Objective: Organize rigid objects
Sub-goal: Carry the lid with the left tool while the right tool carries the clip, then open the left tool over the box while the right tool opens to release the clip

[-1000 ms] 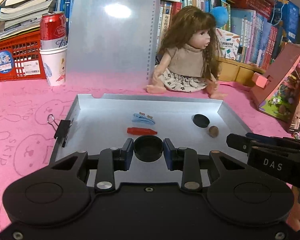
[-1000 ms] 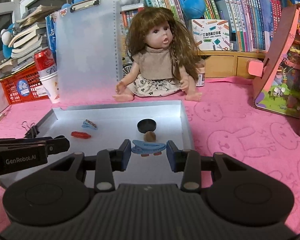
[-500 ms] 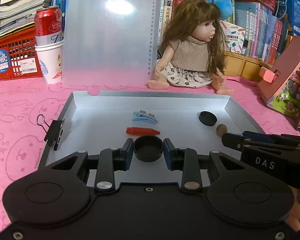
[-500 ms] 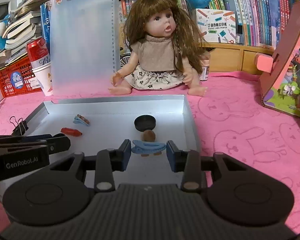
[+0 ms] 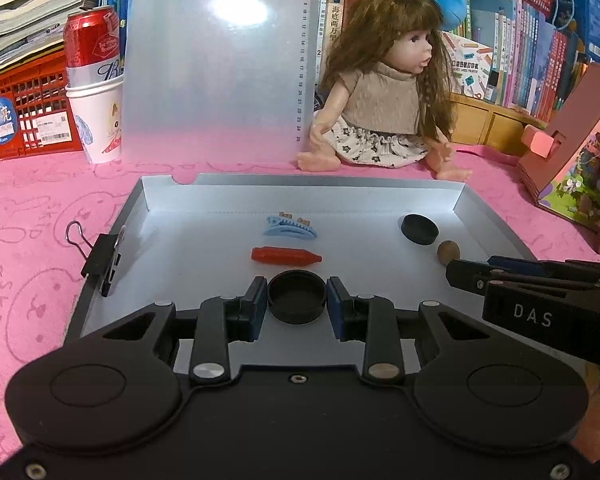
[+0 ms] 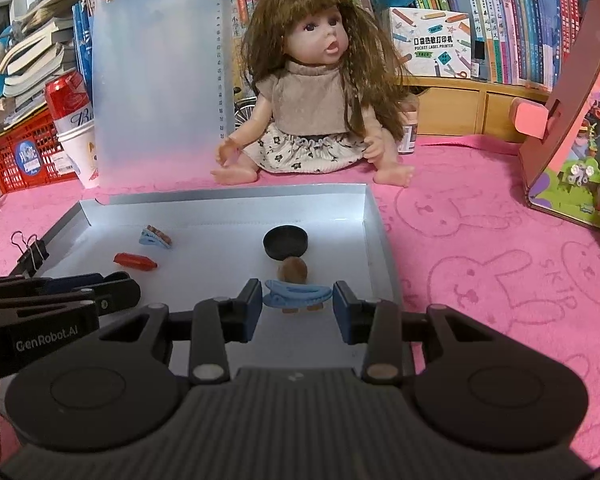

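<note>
A shallow silver tray [image 5: 148,196] [image 6: 376,216] lies on the pink cloth. My left gripper [image 5: 297,298] is shut on a black round cap [image 5: 297,295] low over the tray's near part. My right gripper [image 6: 297,298] is shut on a blue hair clip [image 6: 296,295] over the tray's right near part. In the tray lie a second blue hair clip [image 5: 290,229] [image 6: 155,236], a red crayon-like piece [image 5: 286,256] [image 6: 135,261], another black cap [image 5: 420,229] [image 6: 286,241] and a brown nut [image 5: 448,251] [image 6: 294,269].
A black binder clip [image 5: 100,256] [image 6: 30,252] is clamped on the tray's left rim. Behind the tray sit a doll [image 5: 384,92] [image 6: 312,92], a clear clipboard [image 5: 216,60], a can in a paper cup [image 5: 94,80], a red crate [image 5: 20,104], a pink cardboard house [image 6: 572,120] and bookshelves.
Both grippers have moved a little forward and lower over the tray, each still holding its object. Objects in the tray have not moved.
</note>
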The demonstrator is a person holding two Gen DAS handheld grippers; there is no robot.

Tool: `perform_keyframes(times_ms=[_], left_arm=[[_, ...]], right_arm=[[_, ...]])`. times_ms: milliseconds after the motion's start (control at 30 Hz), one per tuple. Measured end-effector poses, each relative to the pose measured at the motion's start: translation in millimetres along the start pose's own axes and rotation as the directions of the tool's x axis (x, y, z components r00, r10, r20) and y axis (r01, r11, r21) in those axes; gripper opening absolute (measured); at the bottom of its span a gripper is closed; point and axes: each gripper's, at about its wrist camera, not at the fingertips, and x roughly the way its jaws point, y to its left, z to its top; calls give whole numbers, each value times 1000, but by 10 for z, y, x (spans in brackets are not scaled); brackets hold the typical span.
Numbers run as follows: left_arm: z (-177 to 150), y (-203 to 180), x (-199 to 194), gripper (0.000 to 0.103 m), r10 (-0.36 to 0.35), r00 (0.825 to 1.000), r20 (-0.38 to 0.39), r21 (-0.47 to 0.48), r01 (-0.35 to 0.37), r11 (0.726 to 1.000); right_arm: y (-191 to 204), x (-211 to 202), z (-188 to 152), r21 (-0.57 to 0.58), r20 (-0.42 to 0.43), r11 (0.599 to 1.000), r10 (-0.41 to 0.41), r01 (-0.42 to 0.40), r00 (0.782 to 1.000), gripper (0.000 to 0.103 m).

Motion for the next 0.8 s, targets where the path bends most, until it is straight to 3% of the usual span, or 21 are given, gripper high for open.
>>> perform_keyframes(times_ms=[467, 567, 600, 800], left_arm=[[-18, -26, -2, 33, 17, 1000, 9, 12, -17, 1000], [-26, -30, -21, 45, 21, 1000, 17, 10, -21, 1000], [-27, -33, -29, 47, 20, 1000, 19, 11, -21, 1000], [-28, -38, -118, 58, 16, 1000, 22, 28, -17, 999]], right_arm=[[11, 29, 5, -11, -23, 1000, -17, 17, 1000, 45], [10, 16, 8, -8, -16, 1000, -17, 17, 1000, 50], [10, 9, 9, -9, -12, 1000, -14, 14, 1000, 60], [25, -61, 3, -18, 5, 1000, -2, 2, 1000, 73]])
